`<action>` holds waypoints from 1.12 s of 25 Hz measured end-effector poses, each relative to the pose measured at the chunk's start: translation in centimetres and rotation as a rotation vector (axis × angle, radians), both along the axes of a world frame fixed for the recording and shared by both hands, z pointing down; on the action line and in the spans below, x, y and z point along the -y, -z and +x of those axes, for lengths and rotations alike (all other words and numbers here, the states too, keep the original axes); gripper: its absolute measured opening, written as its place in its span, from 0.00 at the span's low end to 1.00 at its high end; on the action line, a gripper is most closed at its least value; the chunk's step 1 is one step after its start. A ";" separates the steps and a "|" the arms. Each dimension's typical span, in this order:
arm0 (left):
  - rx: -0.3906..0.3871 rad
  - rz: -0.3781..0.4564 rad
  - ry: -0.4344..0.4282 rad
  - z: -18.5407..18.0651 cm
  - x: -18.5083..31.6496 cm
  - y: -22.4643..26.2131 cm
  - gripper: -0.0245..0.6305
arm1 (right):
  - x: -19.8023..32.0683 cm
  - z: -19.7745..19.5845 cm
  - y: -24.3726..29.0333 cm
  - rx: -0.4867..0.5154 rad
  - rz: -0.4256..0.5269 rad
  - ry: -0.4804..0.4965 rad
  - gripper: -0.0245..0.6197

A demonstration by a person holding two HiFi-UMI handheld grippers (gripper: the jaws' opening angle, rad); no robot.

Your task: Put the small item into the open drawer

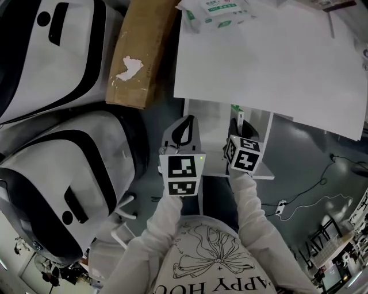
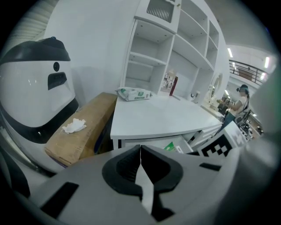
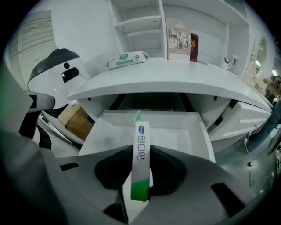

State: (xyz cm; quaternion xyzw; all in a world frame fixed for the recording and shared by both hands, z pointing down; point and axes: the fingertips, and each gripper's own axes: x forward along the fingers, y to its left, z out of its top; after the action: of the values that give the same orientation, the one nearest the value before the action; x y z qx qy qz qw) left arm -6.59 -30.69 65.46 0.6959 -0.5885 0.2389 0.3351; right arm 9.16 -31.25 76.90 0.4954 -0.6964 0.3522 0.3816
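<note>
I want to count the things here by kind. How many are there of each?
Tools: 2, left tool shut, right tool shut on the small box
Small box: 1
Open drawer: 1
White machines: 2
Cardboard box: 1
Tissue pack: 1
Total: 8

The drawer (image 3: 175, 134) is open from above, its floor bare; the desk top (image 3: 184, 79) overhangs its rear. Left of it, a cardboard box (image 1: 138, 54) and white casings (image 1: 63, 184) crowd the floor

Cardboard box (image 1: 145, 34) — crumpled tissue (image 1: 129, 68) atop
</note>
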 end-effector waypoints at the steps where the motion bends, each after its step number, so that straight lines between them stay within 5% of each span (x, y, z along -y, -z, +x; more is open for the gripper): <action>1: 0.000 -0.003 0.003 0.0 0.0 -0.2 0.05 | 0.0 -0.2 -0.7 -0.006 -0.010 0.011 0.18; 19: 0.012 -0.050 0.023 -0.6 -1.2 -2.3 0.05 | -0.9 -0.4 -7.7 -0.032 -0.143 0.039 0.18; 28: 0.007 -0.012 0.013 -0.4 -0.9 -0.7 0.05 | 0.2 -0.6 -4.8 -0.006 -0.063 0.040 0.22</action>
State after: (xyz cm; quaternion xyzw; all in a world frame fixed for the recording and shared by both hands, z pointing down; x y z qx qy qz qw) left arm -6.96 -29.83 66.13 0.6892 -0.5929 0.2425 0.3388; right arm 8.54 -31.42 81.74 0.4702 -0.6936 0.3646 0.4062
